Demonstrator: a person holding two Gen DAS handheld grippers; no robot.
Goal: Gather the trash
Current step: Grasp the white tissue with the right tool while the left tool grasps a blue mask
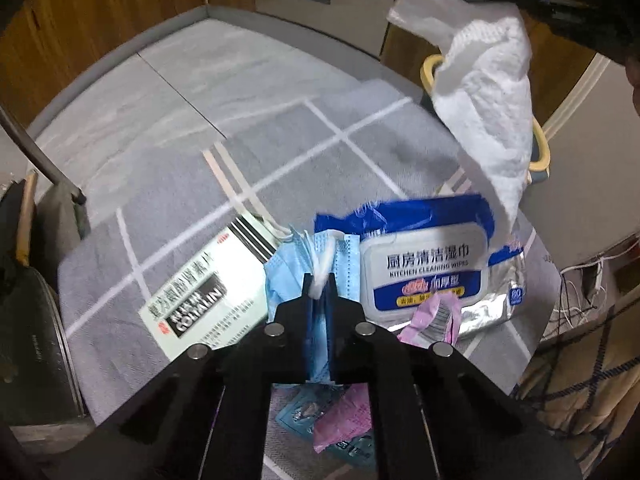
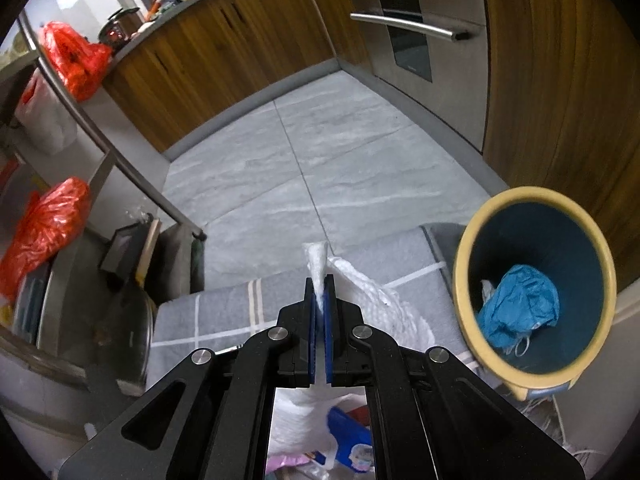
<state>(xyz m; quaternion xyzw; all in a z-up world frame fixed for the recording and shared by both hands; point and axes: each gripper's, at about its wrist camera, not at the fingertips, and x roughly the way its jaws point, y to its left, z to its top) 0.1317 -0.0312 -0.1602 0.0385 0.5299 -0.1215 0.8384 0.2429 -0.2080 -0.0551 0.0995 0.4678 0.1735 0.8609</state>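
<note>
The left tool (image 1: pixel 319 288) is pinched on a blue face mask (image 1: pixel 294 268) by its white ear loop, above a grey checked mat (image 1: pixel 168 200) with a medicine box (image 1: pixel 204 292) at 9 o'clock and a pack of kitchen wipes (image 1: pixel 428 268) at 3 o'clock. The right tool (image 2: pixel 320 290) is pressed together on a white wet wipe (image 2: pixel 376 296), which in the left view hangs from 1 o'clock down to the pack. A yellow-rimmed bin (image 2: pixel 536 280) stands at 3 o'clock of the right tool, with blue crumpled trash (image 2: pixel 520 304) inside.
</note>
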